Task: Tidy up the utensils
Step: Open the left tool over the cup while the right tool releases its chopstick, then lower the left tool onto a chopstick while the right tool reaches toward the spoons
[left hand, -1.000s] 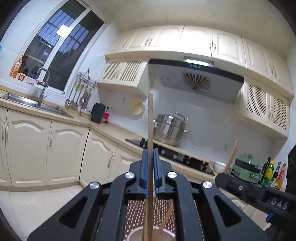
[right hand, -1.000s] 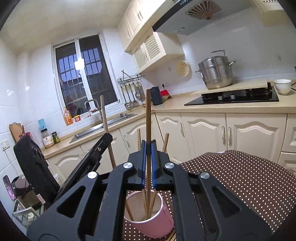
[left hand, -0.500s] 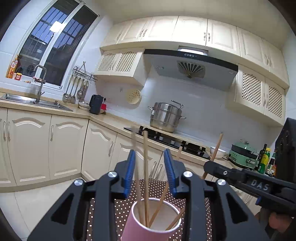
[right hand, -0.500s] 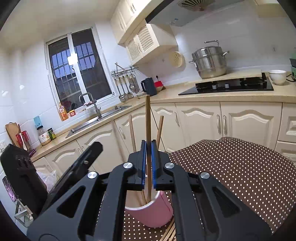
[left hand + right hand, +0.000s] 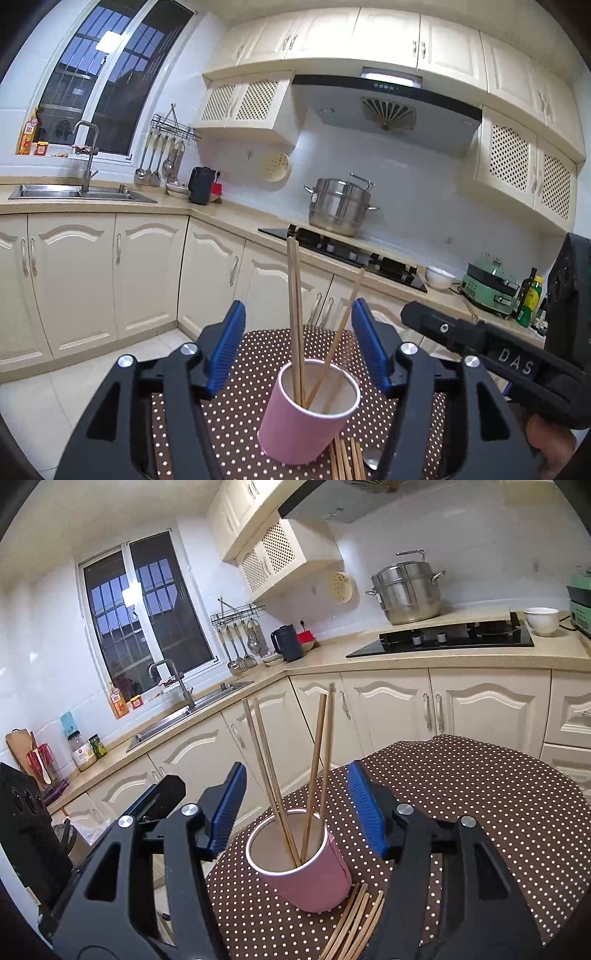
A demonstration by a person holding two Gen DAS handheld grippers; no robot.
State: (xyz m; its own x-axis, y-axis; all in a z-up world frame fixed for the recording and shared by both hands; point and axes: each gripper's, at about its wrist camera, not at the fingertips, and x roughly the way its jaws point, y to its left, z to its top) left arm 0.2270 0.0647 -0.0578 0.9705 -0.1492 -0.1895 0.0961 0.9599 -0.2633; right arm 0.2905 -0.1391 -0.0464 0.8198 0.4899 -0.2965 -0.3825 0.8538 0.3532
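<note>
A pink cup [image 5: 306, 424] stands on the brown dotted tablecloth [image 5: 236, 413] and also shows in the right wrist view [image 5: 314, 878]. Several wooden chopsticks [image 5: 295, 314] stand in it, leaning apart [image 5: 317, 760]. More chopsticks lie flat on the cloth beside the cup's base [image 5: 345, 461], [image 5: 354, 923]. My left gripper [image 5: 298, 347] is open and empty above the cup. My right gripper [image 5: 297, 808] is open and empty, its jaws either side of the cup. The right gripper's body [image 5: 498, 362] shows at the right of the left wrist view.
Cream cabinets and a counter run behind the table. A sink [image 5: 74, 192], a kettle [image 5: 201, 184], a hob [image 5: 351, 251] with a steel pot [image 5: 341, 206] and a white bowl [image 5: 541, 620] are on the counter. The table edge [image 5: 229, 853] is near the cup.
Both grippers were shut on a chopstick over the cup. The left opened first, then the right. The chopsticks now stand in the cup, and both grippers have drawn back.
</note>
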